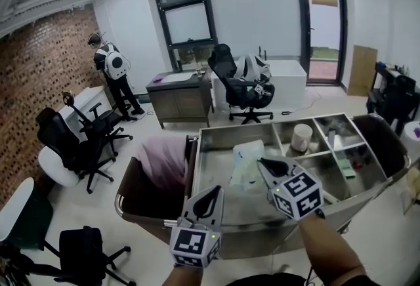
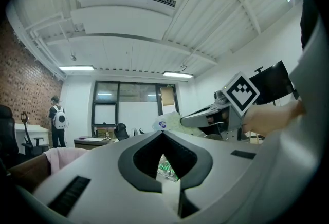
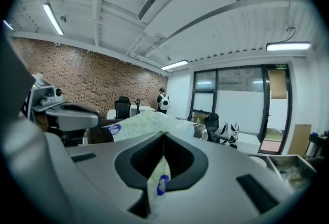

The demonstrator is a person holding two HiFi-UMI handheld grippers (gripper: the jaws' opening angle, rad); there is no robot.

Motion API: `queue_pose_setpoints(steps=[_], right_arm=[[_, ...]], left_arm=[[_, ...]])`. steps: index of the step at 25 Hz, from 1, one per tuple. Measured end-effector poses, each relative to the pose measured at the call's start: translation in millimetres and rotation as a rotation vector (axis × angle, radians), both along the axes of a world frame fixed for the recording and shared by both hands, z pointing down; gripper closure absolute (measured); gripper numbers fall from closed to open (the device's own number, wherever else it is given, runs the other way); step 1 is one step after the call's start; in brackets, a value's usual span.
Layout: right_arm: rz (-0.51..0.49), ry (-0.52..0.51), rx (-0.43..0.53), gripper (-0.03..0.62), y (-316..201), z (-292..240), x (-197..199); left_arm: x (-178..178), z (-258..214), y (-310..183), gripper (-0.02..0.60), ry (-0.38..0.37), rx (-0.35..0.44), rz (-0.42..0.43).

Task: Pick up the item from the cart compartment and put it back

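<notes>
A pale green plastic packet (image 1: 245, 161) with a blue round logo hangs above the large compartment of the steel cart (image 1: 216, 140). My right gripper (image 1: 262, 163) is shut on its edge. In the right gripper view the packet (image 3: 160, 183) is pinched between the closed jaws of the right gripper (image 3: 163, 133) and spreads out beyond them. My left gripper (image 1: 215, 191) hovers over the cart's near edge, shut, with nothing in it. The left gripper view shows the left gripper (image 2: 163, 131) with its jaws together, and the right gripper (image 2: 203, 115) holding the packet (image 2: 168, 122) just ahead.
Small compartments at the cart's right hold a white roll (image 1: 302, 137) and several small items. A brown bag with pink cloth (image 1: 159, 160) hangs at the cart's left end. Office chairs (image 1: 82, 140), a desk (image 1: 178, 98) and a standing person (image 1: 117, 78) are farther off.
</notes>
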State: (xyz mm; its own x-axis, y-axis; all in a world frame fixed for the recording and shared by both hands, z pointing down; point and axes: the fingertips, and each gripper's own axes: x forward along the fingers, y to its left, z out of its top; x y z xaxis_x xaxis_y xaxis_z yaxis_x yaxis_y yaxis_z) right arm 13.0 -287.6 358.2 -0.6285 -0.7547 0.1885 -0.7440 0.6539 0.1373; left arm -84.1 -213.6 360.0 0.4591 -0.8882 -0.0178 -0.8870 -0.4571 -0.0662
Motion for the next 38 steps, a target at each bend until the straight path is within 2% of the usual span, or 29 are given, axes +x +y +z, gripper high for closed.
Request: queue_pose_setpoints(steps=[16, 22, 23, 25, 26, 35, 38], right_arm=[[-0.047, 0.118, -0.154, 0.579, -84.4, 51.2, -73.9], [-0.081, 0.107, -0.183, 0.573, -96.7, 61.4, -91.9], [-0.091, 0.099, -0.199, 0.557, -97.6, 65.0, -95.0], [-0.105, 0.090, -0.233, 0.438, -98.1, 69.2, -98.7], [-0.105, 0.094, -0.243, 0.407, -98.1, 70.3, -98.8], [-0.121, 0.107, -0.247, 0.411, -90.9, 74.0, -95.8], [-0.124, 0.099, -0.245, 0.446, -84.3, 70.8, -91.7]], left_arm=[[-12.4, 2.2, -1.8, 0.581, 0.000, 0.010, -0.021], [-17.9, 3.4, -0.7, 0.581, -0.005, -0.012, -0.029], [-19.3, 4.0, -1.0, 0.581, -0.004, -0.011, -0.032], [-22.1, 4.1, -2.1, 0.581, 0.002, -0.004, -0.040], [-23.2, 4.0, -2.5, 0.581, 0.002, -0.001, -0.043], [-22.6, 4.7, -3.8, 0.581, 0.005, 0.001, -0.045], [-18.6, 5.3, -1.8, 0.581, 0.012, -0.003, -0.038]])
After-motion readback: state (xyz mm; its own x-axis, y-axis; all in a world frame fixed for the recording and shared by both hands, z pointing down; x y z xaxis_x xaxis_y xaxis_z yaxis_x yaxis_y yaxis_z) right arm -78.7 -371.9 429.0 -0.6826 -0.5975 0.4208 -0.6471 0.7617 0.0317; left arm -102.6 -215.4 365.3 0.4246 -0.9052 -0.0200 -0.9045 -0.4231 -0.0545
